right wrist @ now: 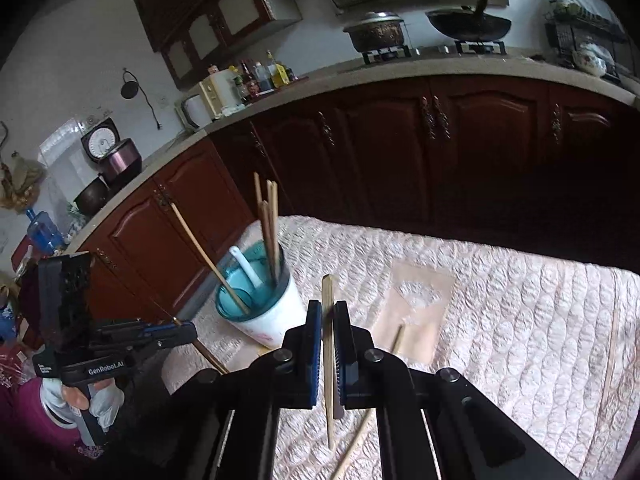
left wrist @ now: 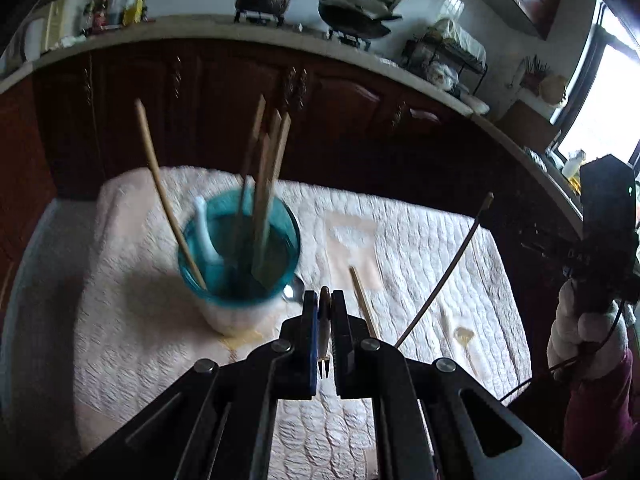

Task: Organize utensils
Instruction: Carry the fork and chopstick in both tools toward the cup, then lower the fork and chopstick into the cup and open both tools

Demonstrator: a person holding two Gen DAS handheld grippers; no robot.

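A teal-rimmed white cup (left wrist: 240, 264) stands on the quilted pink cloth (left wrist: 420, 240), holding several wooden chopsticks (left wrist: 268, 184) and a white spoon (left wrist: 204, 232). My left gripper (left wrist: 324, 300) is shut on a small fork with a brown handle (left wrist: 324, 332), just right of the cup. My right gripper (right wrist: 328, 312) is shut on a wooden chopstick (right wrist: 328, 360), held upright to the right of the cup (right wrist: 264, 304). A metal spoon bowl (left wrist: 294, 290) lies beside the cup. Loose chopsticks lie on the cloth (left wrist: 364, 304) (right wrist: 356, 448).
The table's far edge faces dark red cabinets (right wrist: 400, 140) under a counter with pots on a stove (right wrist: 376, 32). A thin stick (right wrist: 610, 356) lies near the cloth's right edge. The other hand's gripper shows at the left (right wrist: 120, 344).
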